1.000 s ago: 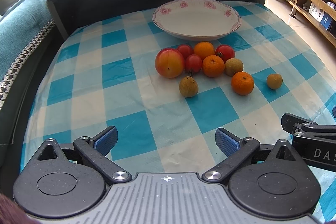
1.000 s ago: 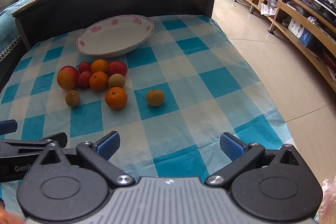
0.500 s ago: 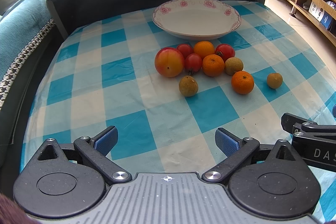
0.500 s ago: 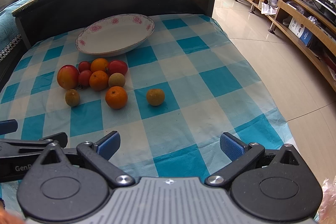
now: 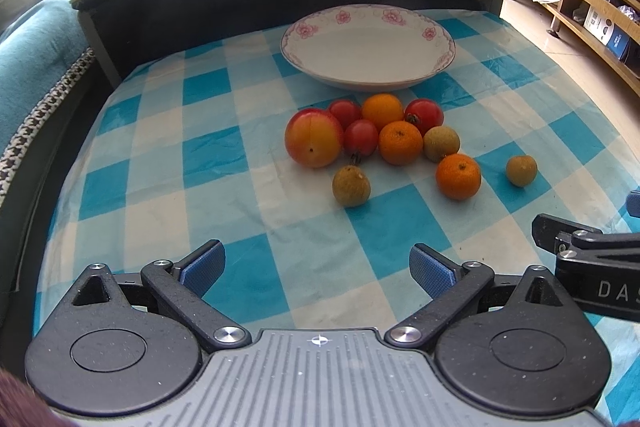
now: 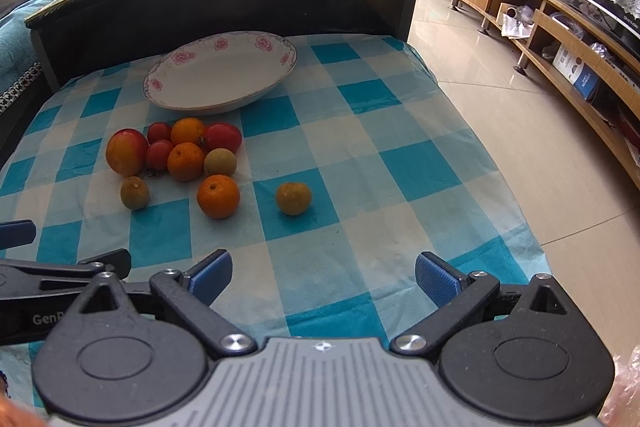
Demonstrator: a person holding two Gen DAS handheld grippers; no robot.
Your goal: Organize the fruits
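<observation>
Change vs a second ago: honestly next to nothing. Both views sit a hair closer to the fruit, and none of the fruit has budged.

Left gripper (image 5: 316, 269): fingers spread wide, nothing between the blue pads, low over the checked cloth (image 5: 160, 155) at the near edge.

Right gripper (image 6: 323, 277): same deal, wide apart and empty, parked just beside the left one.

Plate (image 5: 440, 59): white with pink flowers on the rim, nothing in it, at the far side of the cloth right behind the fruit.

Main cluster: a big red-yellow peach-looking fruit (image 5: 314, 139), three cherry tomatoes (image 5: 361, 137), two oranges (image 5: 400, 142) and a brownish longan (image 5: 441, 143), all bunched together touching, just in front of the plate.

Strays: one longan (image 5: 351, 185) and one orange (image 5: 458, 176) slightly nearer the grippers, and another longan (image 6: 293, 198) off on its own to the right.

Fruit vs grippers: everything lies ahead of both sets of fingers, well apart, no contact. The lone longan is roughly straight ahead of the right gripper; the near longan sits ahead of the left one.
</observation>
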